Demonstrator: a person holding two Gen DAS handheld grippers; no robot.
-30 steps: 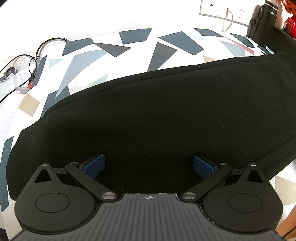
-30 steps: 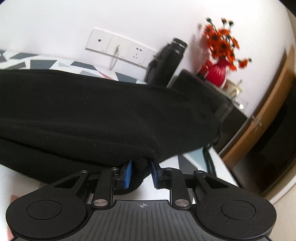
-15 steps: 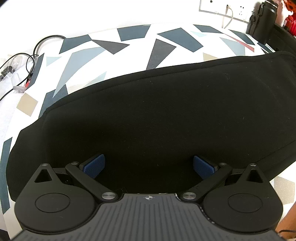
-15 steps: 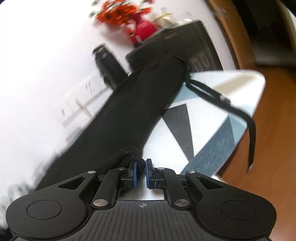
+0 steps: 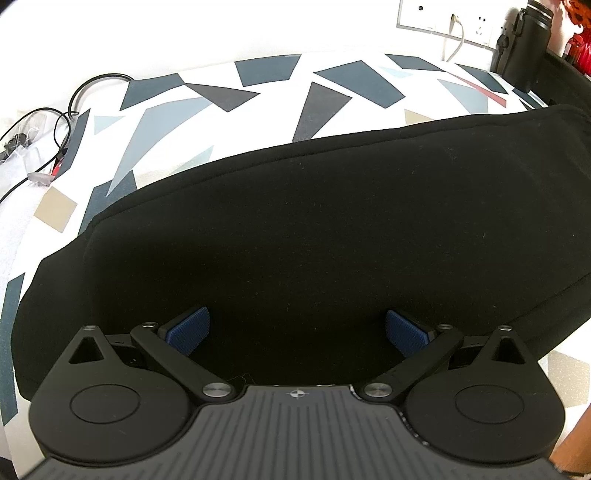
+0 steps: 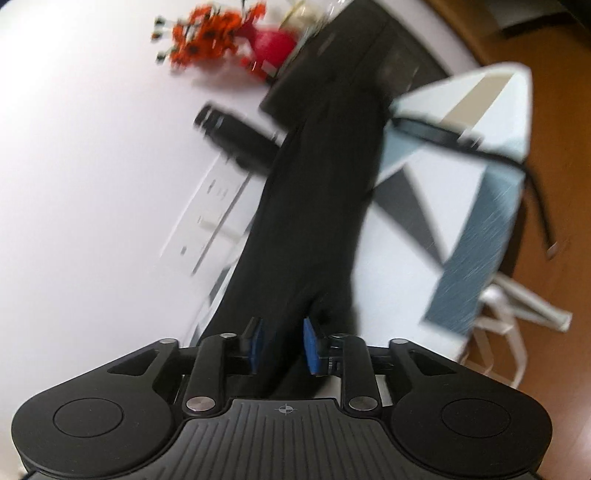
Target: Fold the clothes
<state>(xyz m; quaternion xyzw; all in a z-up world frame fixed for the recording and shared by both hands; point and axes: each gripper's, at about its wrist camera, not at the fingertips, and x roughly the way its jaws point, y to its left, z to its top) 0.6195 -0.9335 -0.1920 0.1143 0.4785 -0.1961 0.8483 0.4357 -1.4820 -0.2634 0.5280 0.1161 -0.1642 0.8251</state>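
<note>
A black garment (image 5: 332, 229) lies folded lengthwise on a table covered with a white cloth with grey and blue shapes (image 5: 221, 96). My left gripper (image 5: 297, 332) hangs over the garment's near edge, pointing steeply down, jaws wide open and empty. In the blurred right wrist view the same garment (image 6: 317, 192) runs away as a long dark band. My right gripper (image 6: 282, 345) is at its near end, rolled onto its side. Its jaws are opening, with the garment's edge still between the blue pads (image 6: 309, 347), which no longer pinch it.
Black cables (image 5: 70, 110) lie at the table's far left. A wall socket strip (image 5: 447, 22), a black bottle (image 5: 524, 40) and a red vase with orange flowers (image 6: 236, 37) stand along the far wall. A black strap (image 6: 480, 147) hangs over the table's right end above a wooden floor.
The right gripper swung along the garment's end and rolled onto its side; its pads, pinched on the edge before, have spread apart. The left gripper has not moved.
</note>
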